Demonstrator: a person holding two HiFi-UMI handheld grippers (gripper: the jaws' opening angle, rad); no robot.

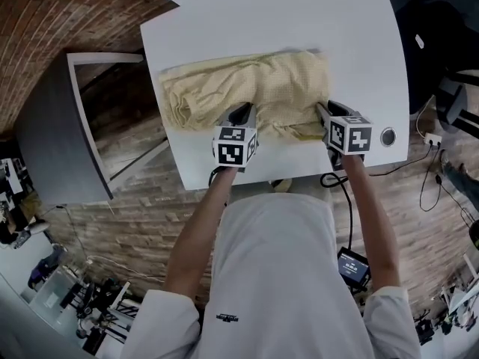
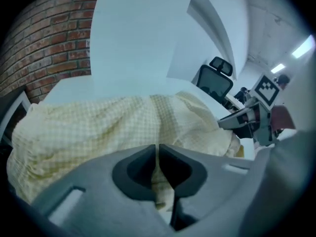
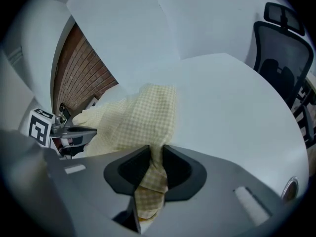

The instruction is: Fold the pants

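Both pinch yellow pants (image 1: 247, 88): left tongs (image 2: 157, 152), right tongs (image 3: 155, 154); white table (image 1: 262, 21), brick floor (image 1: 142, 223) (office chair (image 3: 276, 48) beyond).

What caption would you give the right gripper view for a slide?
Right gripper pinches the edge of checked yellow pants on a white table; left gripper beside.

A white table (image 1: 284, 21) filled the upper middle of the head view, with a round metal grommet (image 1: 388, 136) set near its right front corner. A dark grey cabinet (image 1: 52, 140) stood at the left edge, on the plank floor (image 1: 150, 223). Black cables (image 1: 434, 178) trailed over the floor at the right. A black office chair (image 3: 281, 58) stood at the upper right of the right gripper view, and a brick wall (image 2: 44, 48) rose at the upper left of the left gripper view.
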